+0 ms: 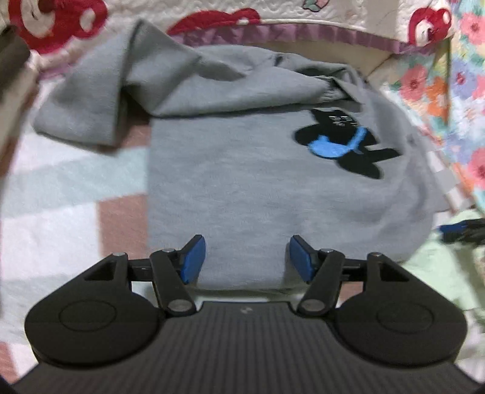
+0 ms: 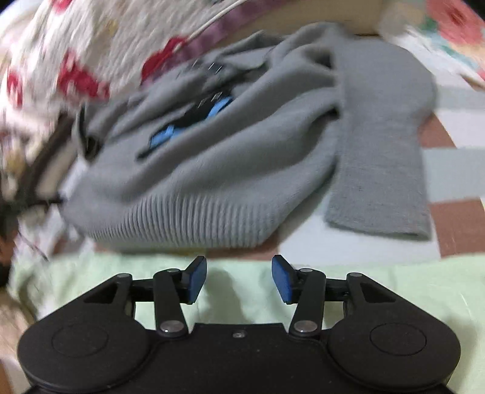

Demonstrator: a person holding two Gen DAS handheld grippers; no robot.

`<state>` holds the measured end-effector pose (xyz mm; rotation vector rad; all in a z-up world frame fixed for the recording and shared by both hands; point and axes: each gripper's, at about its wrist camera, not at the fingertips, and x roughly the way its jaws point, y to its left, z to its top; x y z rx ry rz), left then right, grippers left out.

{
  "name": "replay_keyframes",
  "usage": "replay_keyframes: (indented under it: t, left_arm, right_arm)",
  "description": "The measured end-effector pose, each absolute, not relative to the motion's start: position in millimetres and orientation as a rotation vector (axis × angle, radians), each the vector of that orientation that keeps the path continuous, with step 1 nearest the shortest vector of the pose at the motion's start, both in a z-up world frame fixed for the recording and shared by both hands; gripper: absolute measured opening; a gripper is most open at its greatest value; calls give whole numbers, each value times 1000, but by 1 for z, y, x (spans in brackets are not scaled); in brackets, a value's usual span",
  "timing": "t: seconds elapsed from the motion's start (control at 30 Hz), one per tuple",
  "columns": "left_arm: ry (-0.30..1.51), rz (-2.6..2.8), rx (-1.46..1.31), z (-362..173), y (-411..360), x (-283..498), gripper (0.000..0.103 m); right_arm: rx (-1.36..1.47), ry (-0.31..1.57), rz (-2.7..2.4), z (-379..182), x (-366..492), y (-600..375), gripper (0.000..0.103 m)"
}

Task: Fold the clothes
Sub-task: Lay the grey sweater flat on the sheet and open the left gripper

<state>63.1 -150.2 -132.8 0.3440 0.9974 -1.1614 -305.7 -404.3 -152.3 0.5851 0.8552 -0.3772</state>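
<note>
Grey sweater (image 1: 242, 181) lies partly folded on the checked bedsheet (image 1: 60, 188), in front of both my grippers. Its fabric looks soft and fleecy, and on the chest there is a black cat figure (image 1: 348, 142) with a blue note shape across it. One sleeve (image 1: 91, 103) is bent over at the far left side in my left view, with thick rounded folds. In my right view the ribbed hem (image 2: 188, 221) shows clear vertical ridges, and the other sleeve (image 2: 385, 169) lies flat and long beside the body, touching it near the shoulder.

My left gripper (image 1: 247, 259) is held low over the near edge of the sweater, with its blue pads (image 1: 192, 260) spread wide and the grey cloth seen between them; they pinch nothing. My right gripper (image 2: 239, 278) hovers over a pale green cloth (image 2: 242, 291), just short of the hem, also spread apart and empty. This view is blurred, so the dark object at the left edge I cannot identify. A quilt with red shapes (image 1: 60, 21) is behind the sweater.
</note>
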Motion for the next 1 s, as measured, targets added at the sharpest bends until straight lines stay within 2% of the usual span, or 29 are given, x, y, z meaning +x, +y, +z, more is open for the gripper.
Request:
replay_keyframes:
  t: [0.13,0.27,0.3,0.33,0.4,0.43,0.57,0.7,0.73,0.8,0.9,1.0]
  left_arm:
    - [937,-1184,495,-138,-153,47,68]
    - [873,-1155,574,-141,-158,38,68]
    - [865,-1161,566,-140,-158,38,68]
    - [864,-1160,548,-139,-158,40,68]
    - [864,-1127,492,-137,-159,48,68]
    - [857,-1107,473,-137,-160,52,68]
    - [834,-1051,390,-131,-158,67,67]
    - [751,-1033,252,-99,-140,66,67]
    - [760,-1061,233,-98,-139,66,67]
    - [778,-1117,194,-96,-137,67,68]
    - [826,-1212,149,-97,-137,67,68]
    - [914,-1335,249,-117,-149,54,69]
  right_arm:
    - [448,875,-454,-157,-287,-396,63]
    - [391,846,-499,-157,-276,-400,62]
    - [381,816,-500,-154,-276,-401,56]
    - [370,792,-492,-151,-274,-404,41]
    - [353,765,-473,-144,-267,-411,25]
    - [348,757,-466,-142,-262,-415,22]
    - [340,713,-466,-131,-232,-437,15]
    - [338,664,-477,-118,-200,-459,10]
    - [342,661,-482,-115,-194,-464,4]
    - [365,647,-503,-109,-182,-478,0]
    - [423,627,-535,-104,-185,-490,0]
    - [451,629,-535,-104,-198,-488,0]
